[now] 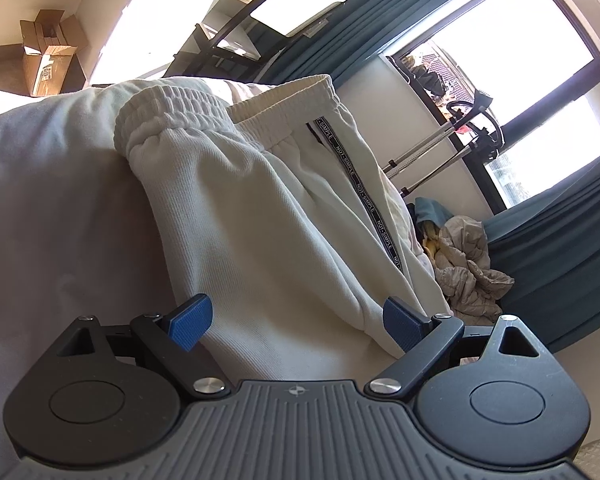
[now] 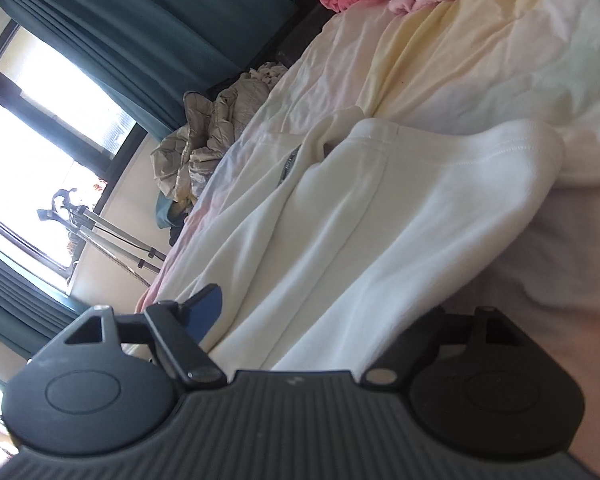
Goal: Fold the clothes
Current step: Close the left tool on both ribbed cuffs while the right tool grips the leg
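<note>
the cream sweatpants lie folded lengthwise on the bed sheet, and their long axis runs straight away from my left gripper toward 12 o'clock, the elastic waistband at the far end. my left fingers are spread wide, with the near cloth between them but not pinched. my right gripper faces the same garment from its other end: the hemmed leg cuffs sit far off at about 1 o'clock. there i see one blue pad at 9 o'clock clear of the cloth; the other is hidden under the fabric, so i cannot tell its state. i judge both hands about equally near. the knit is thick, ribbed and soft, the waistband gathered, with a black lettered stripe along the side seam. it should drape heavily and sag if lifted.
</note>
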A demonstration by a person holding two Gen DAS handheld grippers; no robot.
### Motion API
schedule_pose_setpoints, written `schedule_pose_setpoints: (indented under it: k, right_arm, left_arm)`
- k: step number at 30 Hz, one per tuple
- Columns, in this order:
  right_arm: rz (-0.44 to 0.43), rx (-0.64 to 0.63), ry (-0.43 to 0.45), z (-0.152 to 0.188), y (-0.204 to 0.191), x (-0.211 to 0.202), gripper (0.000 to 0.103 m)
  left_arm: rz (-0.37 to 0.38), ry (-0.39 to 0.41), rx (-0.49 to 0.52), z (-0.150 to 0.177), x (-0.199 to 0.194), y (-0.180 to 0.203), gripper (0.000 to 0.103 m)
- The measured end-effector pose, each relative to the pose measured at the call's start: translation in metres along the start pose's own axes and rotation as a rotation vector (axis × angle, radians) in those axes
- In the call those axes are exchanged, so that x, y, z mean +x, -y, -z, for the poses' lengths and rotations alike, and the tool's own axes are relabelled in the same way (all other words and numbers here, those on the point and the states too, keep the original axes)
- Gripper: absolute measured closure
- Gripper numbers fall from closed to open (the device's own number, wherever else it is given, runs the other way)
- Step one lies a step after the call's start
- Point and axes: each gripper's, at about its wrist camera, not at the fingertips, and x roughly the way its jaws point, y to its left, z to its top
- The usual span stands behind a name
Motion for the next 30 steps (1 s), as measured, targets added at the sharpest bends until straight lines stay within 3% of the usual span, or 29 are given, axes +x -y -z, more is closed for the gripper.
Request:
schedule_pose_setpoints:
  k: [3,5,10,13,16,21,25,29,30]
  right_arm:
    - [-0.014,0.003,0.014,-0.001,-0.001,-0.003,0.026]
    - [0.02,0.02,0.006,-0.002,0.005,-0.001,0.042]
    - [0.082,0.059,-0.024,-0.002,0.015,0.004,0.062]
    - [0.131,0.035,-0.043,0.0,0.015,0.007,0.084]
    - [0.132,0.06,-0.036,-0.002,0.019,0.004,0.093]
    - [0.085,0.11,0.007,-0.005,0.018,-0.007,0.097]
    - [0.101,0.129,-0.006,-0.004,0.02,-0.005,0.096]
    - [0.146,0.178,0.004,-0.004,0.027,-0.007,0.09]
    - [0.159,0.193,0.017,-0.005,0.029,-0.009,0.081]
  left_arm:
    - [0.001,-0.002,-0.001,0.0,0.0,-0.001,0.009]
    - [0.003,-0.002,-0.005,-0.001,0.0,-0.002,0.009]
    - [0.009,-0.004,-0.017,-0.001,-0.001,-0.003,0.009]
    - [0.01,-0.004,-0.022,-0.001,-0.001,-0.003,0.009]
    - [0.012,-0.003,-0.03,-0.001,-0.001,-0.003,0.009]
    - [0.025,0.0,-0.068,-0.002,-0.002,-0.008,0.009]
    - [0.061,0.002,-0.14,-0.004,-0.005,-0.019,0.009]
    - [0.085,0.0,-0.221,-0.005,-0.004,-0.032,0.009]
    - [0.086,-0.001,-0.24,-0.005,-0.004,-0.035,0.009]
